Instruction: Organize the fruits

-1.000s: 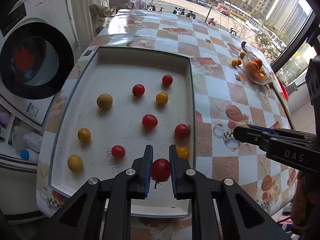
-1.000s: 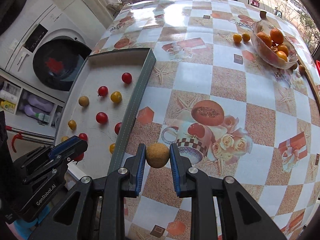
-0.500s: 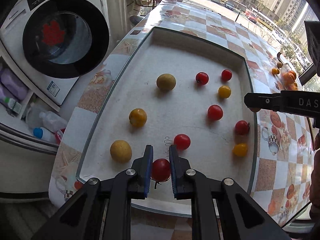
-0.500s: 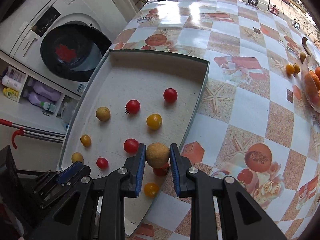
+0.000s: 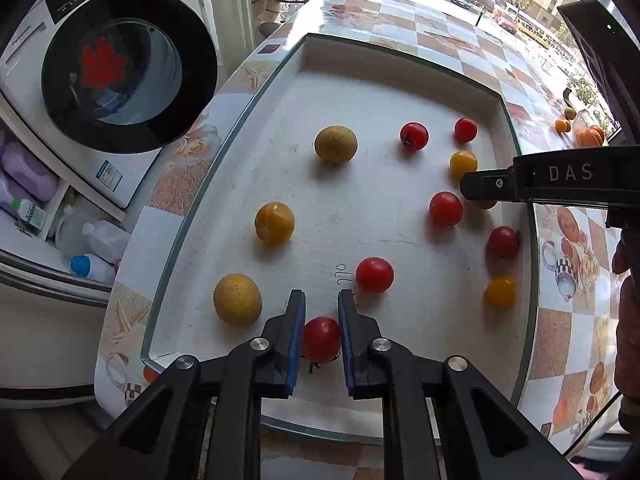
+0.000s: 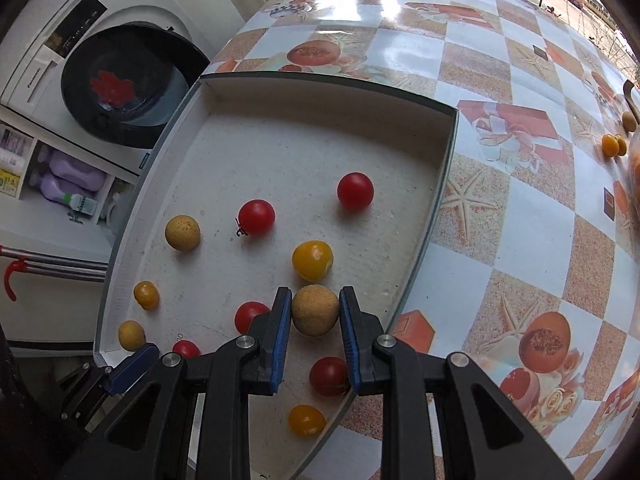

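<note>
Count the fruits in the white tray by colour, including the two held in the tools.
Red tomatoes: 6, one of them in the left tool
Yellow-orange tomatoes: 3
Tan round fruits: 3, one of them in the right tool
Total: 12
</note>
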{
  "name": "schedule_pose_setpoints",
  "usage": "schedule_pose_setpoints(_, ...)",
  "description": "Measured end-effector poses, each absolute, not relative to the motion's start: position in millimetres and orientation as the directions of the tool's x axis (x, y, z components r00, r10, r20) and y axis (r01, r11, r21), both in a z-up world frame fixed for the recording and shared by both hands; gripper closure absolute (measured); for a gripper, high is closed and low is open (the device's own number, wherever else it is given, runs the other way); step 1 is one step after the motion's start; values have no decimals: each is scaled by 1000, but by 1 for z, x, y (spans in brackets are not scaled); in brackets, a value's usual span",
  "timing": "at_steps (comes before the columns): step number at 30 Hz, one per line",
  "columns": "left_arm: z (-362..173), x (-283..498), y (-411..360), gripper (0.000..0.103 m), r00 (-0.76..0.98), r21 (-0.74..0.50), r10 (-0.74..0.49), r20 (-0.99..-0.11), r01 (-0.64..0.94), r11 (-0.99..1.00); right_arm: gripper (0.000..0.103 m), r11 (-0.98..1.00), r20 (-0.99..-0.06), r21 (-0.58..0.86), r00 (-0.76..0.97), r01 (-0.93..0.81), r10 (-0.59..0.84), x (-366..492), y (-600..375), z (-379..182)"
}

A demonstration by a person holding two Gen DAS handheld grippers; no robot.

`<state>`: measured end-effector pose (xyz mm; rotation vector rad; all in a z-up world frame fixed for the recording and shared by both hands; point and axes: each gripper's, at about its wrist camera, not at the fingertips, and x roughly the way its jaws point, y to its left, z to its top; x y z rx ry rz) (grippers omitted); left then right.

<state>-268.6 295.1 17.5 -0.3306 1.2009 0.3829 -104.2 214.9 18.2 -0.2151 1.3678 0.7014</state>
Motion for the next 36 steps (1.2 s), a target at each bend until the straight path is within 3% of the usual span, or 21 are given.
schedule_pose_setpoints(8,17,-265,291,85,280,-2,133,-951,-434,901,75,774,-941,262,26,-577,337,-107,215,18)
schedule_pose_setpoints(11,17,-263,290,85,268,13,140,-953,-427,904,64,763,-931,276,34,-584,362,-110,211,28)
schedule_pose_setpoints(13,17,-261,289,84,259,12,135,-956,-426,905,49,761,-928,270,51,-589,368,-113,209,37)
schedule_pose_setpoints(15,18,-261,288,84,256,9,131,-958,-427,904,40,760,-923,273,62,-589,380,-115,204,45)
schedule_pose_setpoints(20,23,-261,286,83,265,-14,108,-958,-419,908,27,771,-927,251,84,-585,365,-125,188,59)
schedule_pose_setpoints(21,24,-261,286,58,265,-12,109,-958,-419,908,25,773,-929,248,84,-584,361,-127,184,60)
schedule_pose_setpoints(22,25,-261,286,19,270,-11,113,-956,-420,908,24,777,-932,241,85,-582,353,-131,182,61)
schedule_pose_setpoints(23,28,-262,285,11,287,-12,120,-950,-419,908,24,780,-934,236,85,-579,346,-133,179,61)
schedule_pose_setpoints(29,34,-257,280,11,294,-8,122,-948,-404,915,24,801,-943,230,75,-553,323,-140,161,60)
schedule_pose_setpoints(36,35,-254,279,10,243,56,176,-954,-433,900,11,817,-961,155,108,-555,255,-151,150,63)
